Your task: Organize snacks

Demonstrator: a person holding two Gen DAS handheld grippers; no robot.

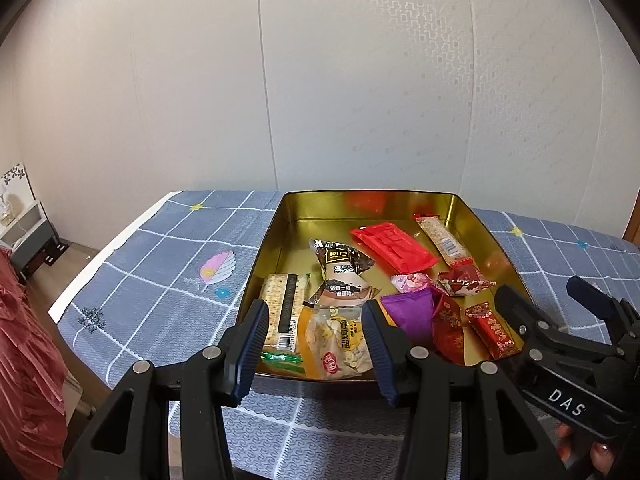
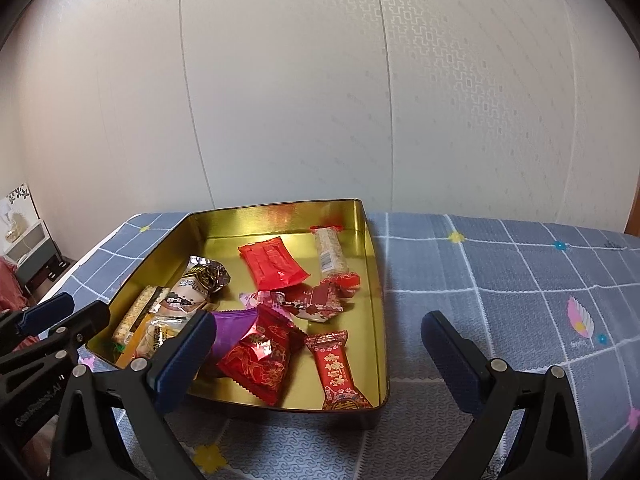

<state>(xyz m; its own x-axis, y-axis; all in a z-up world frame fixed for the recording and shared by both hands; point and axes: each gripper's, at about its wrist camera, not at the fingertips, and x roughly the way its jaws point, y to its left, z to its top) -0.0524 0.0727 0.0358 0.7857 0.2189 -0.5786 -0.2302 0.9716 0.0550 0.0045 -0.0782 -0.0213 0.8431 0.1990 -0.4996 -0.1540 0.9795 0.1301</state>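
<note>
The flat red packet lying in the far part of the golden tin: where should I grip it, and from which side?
Probably grip the flat red packet at its near crimped end, coming from above with the right hand-held gripper. It lies flat on the golden tin floor, clear of the other snacks, so an end seam is easiest to pinch.

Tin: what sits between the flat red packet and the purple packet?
The pink-and-white candy lies between the flat red packet and the purple packet, clearest in the left wrist view.
</note>
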